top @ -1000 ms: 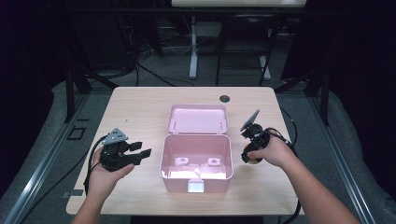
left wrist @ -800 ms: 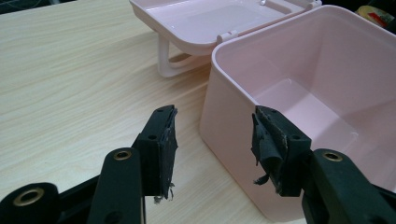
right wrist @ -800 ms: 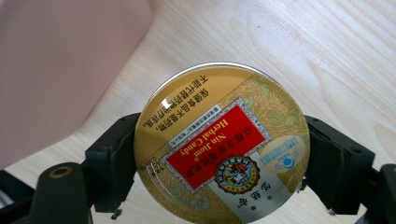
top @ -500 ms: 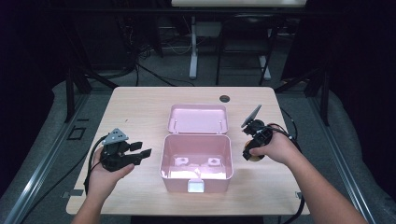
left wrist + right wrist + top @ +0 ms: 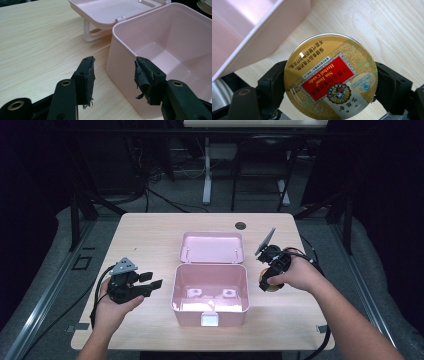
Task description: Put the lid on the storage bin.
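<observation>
A round gold tin (image 5: 330, 77) with a red label reading "Herbal Candy" sits pinched between the two jaws of the right tongs (image 5: 329, 87), one jaw pressed to each side of its rim. In the high view the tin (image 5: 270, 285) shows as a small gold spot under the right hand (image 5: 292, 274), above the table (image 5: 150, 235) just to the right of the pink box (image 5: 210, 292); whether it touches the wood I cannot tell.

The box stands open in the middle of the table, its inside bare pink (two small raised bumps on the floor catch the light). Its lid (image 5: 212, 247) lies folded back flat behind it, hinged along the far edge, and a white latch (image 5: 209, 319) hangs on the front wall.

On the other side, the left hand (image 5: 112, 307) holds the left tongs (image 5: 113, 75) low over the table beside the box's left wall. Their jaws are spread apart with nothing between them, the worn black pads (image 5: 90, 75) frayed at the edges. From that gripper's view the near corner of the box (image 5: 160, 50) lies right ahead, between the jaws.

A small dark round hole (image 5: 241, 225) is set in the table near its far edge.
</observation>
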